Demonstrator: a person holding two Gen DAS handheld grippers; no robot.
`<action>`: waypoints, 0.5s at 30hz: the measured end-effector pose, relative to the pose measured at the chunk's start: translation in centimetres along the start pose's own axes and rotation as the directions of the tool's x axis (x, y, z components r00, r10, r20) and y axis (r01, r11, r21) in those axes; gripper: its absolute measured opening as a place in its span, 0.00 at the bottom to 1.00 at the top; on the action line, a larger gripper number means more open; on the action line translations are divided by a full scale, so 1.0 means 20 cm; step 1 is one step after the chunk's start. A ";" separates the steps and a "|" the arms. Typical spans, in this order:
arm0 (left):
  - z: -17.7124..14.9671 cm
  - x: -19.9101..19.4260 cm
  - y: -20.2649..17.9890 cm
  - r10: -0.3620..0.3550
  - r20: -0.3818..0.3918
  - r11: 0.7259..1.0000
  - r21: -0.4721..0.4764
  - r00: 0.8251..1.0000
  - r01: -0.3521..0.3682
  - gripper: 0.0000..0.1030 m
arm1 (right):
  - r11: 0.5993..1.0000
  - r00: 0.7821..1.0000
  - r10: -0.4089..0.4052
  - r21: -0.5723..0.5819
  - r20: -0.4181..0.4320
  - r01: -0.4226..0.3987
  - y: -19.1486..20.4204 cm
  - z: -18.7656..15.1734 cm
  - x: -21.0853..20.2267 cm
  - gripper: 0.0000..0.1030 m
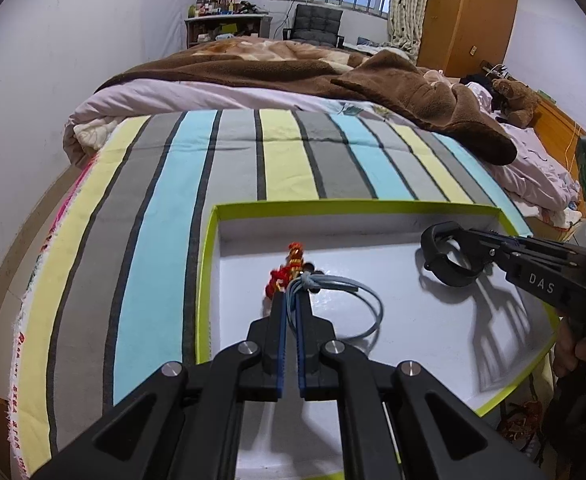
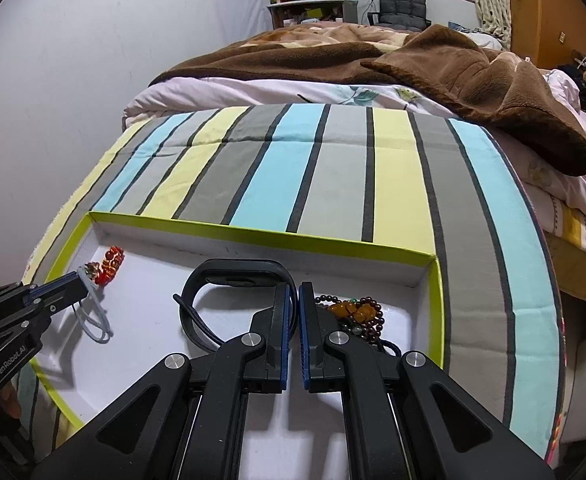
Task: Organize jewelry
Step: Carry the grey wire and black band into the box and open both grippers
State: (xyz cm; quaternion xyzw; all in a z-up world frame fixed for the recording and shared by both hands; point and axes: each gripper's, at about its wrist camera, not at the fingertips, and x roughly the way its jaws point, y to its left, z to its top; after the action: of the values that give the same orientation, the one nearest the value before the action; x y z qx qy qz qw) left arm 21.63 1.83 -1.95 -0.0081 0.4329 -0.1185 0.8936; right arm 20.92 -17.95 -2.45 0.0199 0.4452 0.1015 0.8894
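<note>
Bed: striped cover [image 1: 229, 168], brown blanket [image 1: 277, 68] behind.
Tray: white box, lime rim [image 1: 357, 205], resting on the stripes.
Right gripper [image 2: 297, 292]: marked "DAS"; jaws clenched on the black wristband [image 2: 233, 276], held above the tray floor.
Left gripper [image 1: 292, 300]: marked "GenRoboLAI"; jaws pinching the grey cord bracelet [image 1: 369, 300].
Red bead bracelet [image 2: 111, 264]: tray's far left corner.
Dark bead strand [image 2: 357, 312]: with amber pieces, tray's right side.

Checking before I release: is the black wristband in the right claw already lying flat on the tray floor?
No: the right claw holds the black wristband lifted, its shadow separate on the tray below.
</note>
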 end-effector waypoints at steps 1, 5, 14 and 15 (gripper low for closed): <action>0.00 0.00 0.00 -0.004 -0.003 1.000 0.000 1.000 0.004 0.05 | 1.000 1.000 -0.003 -0.002 -0.003 0.003 0.00 0.00 0.01 0.04; -0.01 0.01 0.00 -0.011 -0.009 1.000 -0.002 1.000 0.011 0.05 | 1.000 1.000 -0.002 -0.008 -0.008 0.002 0.01 0.01 0.01 0.04; -0.01 0.00 0.00 -0.022 -0.008 1.000 -0.013 1.000 0.022 0.07 | 1.000 1.000 0.002 -0.002 -0.003 -0.002 0.01 0.01 0.01 0.05; -0.01 0.01 0.00 -0.022 -0.009 1.000 -0.017 1.000 0.021 0.08 | 1.000 1.000 0.002 -0.002 0.000 -0.002 0.01 0.01 0.01 0.05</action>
State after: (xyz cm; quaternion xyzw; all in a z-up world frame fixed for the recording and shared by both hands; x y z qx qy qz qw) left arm 21.64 1.88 -2.16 -0.0197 0.4379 -0.1245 0.8902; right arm 21.17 -17.73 -2.39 0.0194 0.4452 0.1030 0.8893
